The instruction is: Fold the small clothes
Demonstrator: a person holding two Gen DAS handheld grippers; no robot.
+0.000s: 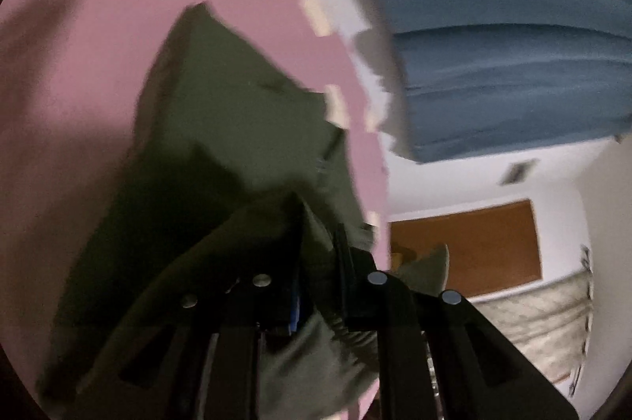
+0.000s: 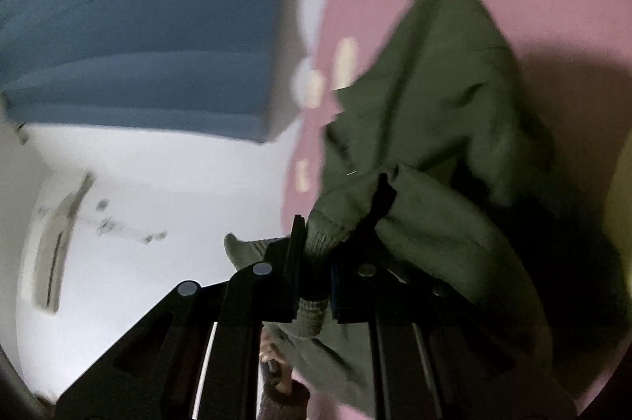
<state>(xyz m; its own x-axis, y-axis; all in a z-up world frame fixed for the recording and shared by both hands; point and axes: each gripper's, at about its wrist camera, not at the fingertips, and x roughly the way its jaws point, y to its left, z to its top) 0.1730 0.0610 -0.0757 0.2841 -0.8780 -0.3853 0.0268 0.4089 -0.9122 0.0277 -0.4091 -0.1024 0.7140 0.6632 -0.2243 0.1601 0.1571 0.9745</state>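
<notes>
Both grippers I steered were clamped on one olive-green garment [image 1: 237, 127]. Low in the left wrist view, the left gripper [image 1: 316, 262] pinched a bunched fold. Low in the right wrist view, the right gripper [image 2: 316, 262] pinched a ribbed cuff [image 2: 320, 242]. From each grip the cloth ran up the frame onto a pink foam mat [image 1: 98, 64], its far corner lying well inside the mat's toothed edge. Beyond that edge sat a blue mattress [image 1: 493, 44], with bare pink mat around the garment. Motion blur softened everything.

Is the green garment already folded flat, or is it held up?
Held up, not folded: both grippers, left and right, clamp the green garment, which hangs loosely over the pink mat.
</notes>
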